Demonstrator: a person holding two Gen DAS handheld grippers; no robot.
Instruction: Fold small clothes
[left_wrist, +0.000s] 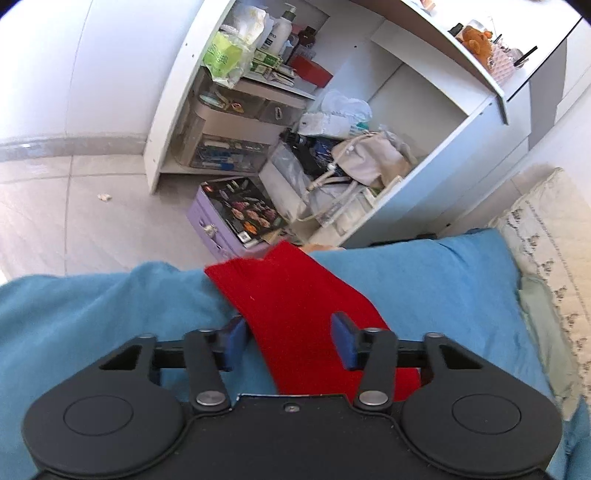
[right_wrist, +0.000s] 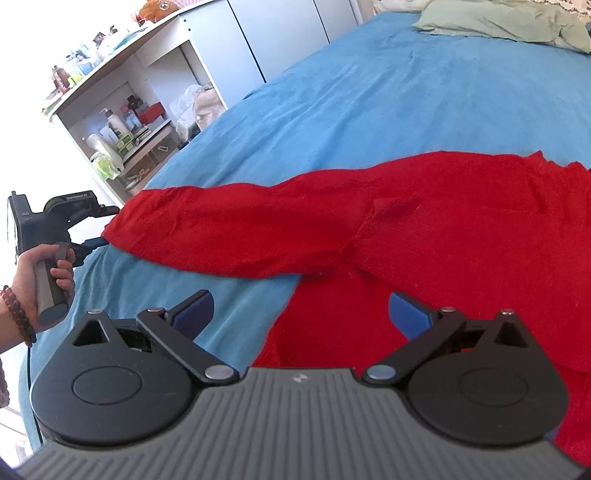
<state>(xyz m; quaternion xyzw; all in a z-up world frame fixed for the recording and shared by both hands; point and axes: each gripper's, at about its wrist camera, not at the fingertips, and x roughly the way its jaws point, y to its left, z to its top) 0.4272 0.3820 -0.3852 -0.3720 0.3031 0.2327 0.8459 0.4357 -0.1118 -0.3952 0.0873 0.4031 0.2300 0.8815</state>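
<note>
Red knit garment lies spread on the blue bedcover, one sleeve stretched to frame left, likely laid flat for folding. Left gripper at left edge sits at the cuff, jaws partly apart around the fabric, pads not clearly pressing. Right gripper, bottom centre, hangs wide open over the hem, holding nothing.

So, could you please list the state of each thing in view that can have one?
Red sweater: spread on the bed, sleeve stretched out, not yet folded.
Left gripper: partly open, sleeve end between its pads.
Right gripper: open, over the sweater's edge, holding nothing.
Blue blanket: spread over the bed.
White shelf unit: open-fronted, cluttered.
</note>
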